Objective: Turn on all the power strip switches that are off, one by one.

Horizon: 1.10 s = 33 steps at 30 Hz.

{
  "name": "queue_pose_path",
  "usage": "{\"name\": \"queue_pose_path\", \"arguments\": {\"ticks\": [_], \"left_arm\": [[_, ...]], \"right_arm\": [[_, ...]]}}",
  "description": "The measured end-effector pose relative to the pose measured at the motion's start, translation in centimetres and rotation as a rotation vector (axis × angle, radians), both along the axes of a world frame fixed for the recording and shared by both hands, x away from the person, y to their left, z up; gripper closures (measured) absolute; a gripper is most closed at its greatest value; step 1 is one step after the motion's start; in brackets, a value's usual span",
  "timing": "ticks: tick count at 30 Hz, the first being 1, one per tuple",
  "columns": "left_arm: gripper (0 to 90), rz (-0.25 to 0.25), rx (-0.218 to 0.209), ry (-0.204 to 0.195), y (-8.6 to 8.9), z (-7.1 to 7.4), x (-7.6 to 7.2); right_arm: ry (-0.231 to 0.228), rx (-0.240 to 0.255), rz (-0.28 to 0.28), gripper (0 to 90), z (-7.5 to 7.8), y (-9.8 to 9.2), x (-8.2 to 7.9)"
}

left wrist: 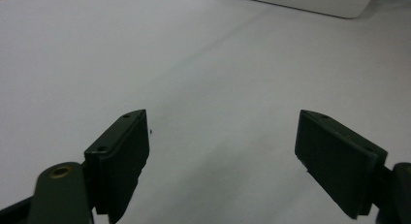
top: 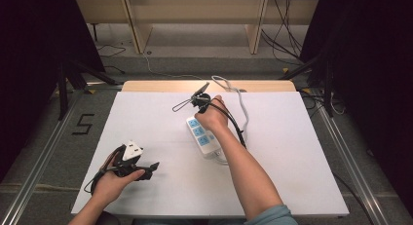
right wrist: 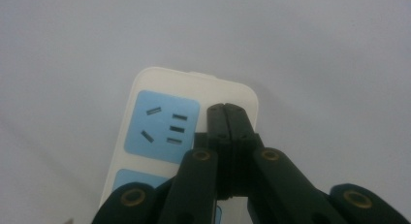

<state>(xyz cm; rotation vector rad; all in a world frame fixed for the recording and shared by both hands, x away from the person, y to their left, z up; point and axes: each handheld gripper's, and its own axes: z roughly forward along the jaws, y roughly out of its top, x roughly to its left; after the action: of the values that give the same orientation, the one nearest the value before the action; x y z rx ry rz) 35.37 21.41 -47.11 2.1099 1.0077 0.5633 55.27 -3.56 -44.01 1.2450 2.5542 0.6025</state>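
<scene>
A white power strip with blue socket faces lies near the middle of the white table sheet. My right gripper hangs over the strip's far end with its tips pointing down. In the right gripper view its jaws are pressed together with nothing between them, just above the strip's end, beside the last blue socket. My left gripper rests low at the front left, pointing right toward the strip. Its jaws stand wide apart over bare sheet, and the strip's edge lies far ahead.
The strip's white cord loops toward the table's back edge. Black cables trail from both grippers. Black stands flank the table on both sides, and wooden legs and loose floor cables lie beyond it.
</scene>
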Motion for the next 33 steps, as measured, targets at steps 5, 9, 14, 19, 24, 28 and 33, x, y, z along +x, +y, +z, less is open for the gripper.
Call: {"name": "queue_pose_path", "arguments": {"ticks": [5, 9, 14, 19, 24, 28, 33], "left_arm": [[19.8, 0.000, 0.001, 0.004, 0.1, 0.0, 0.1], [19.8, -0.002, 0.003, 0.004, 0.0, -0.1, 0.1], [19.8, -0.002, 0.003, 0.003, 0.0, -0.1, 0.1], [19.8, -0.003, 0.004, 0.004, 0.0, -0.1, 0.1], [19.8, 0.003, 0.000, 0.005, -0.1, -0.1, 0.1], [19.8, 0.002, 0.002, 0.006, -0.1, -0.1, 0.1], [19.9, -0.001, 0.003, 0.006, -0.1, -0.1, 0.1]], "right_arm": [[-0.036, 0.026, 0.017, 90.0, 0.7, -0.4, -0.2], [-0.033, 0.011, 0.027, 90.0, 1.3, -0.8, -0.4], [-0.032, 0.016, 0.034, 90.0, 1.5, -1.6, -0.8], [-0.024, 0.024, 0.033, 88.8, 1.6, -2.4, -1.2], [-0.027, 0.045, 0.033, 88.7, 1.7, -3.2, -1.7], [-0.020, 0.055, 0.032, 87.0, 1.9, -3.7, -2.3], [-0.009, 0.071, 0.026, 85.2, 2.0, -4.7, -3.1]]}}
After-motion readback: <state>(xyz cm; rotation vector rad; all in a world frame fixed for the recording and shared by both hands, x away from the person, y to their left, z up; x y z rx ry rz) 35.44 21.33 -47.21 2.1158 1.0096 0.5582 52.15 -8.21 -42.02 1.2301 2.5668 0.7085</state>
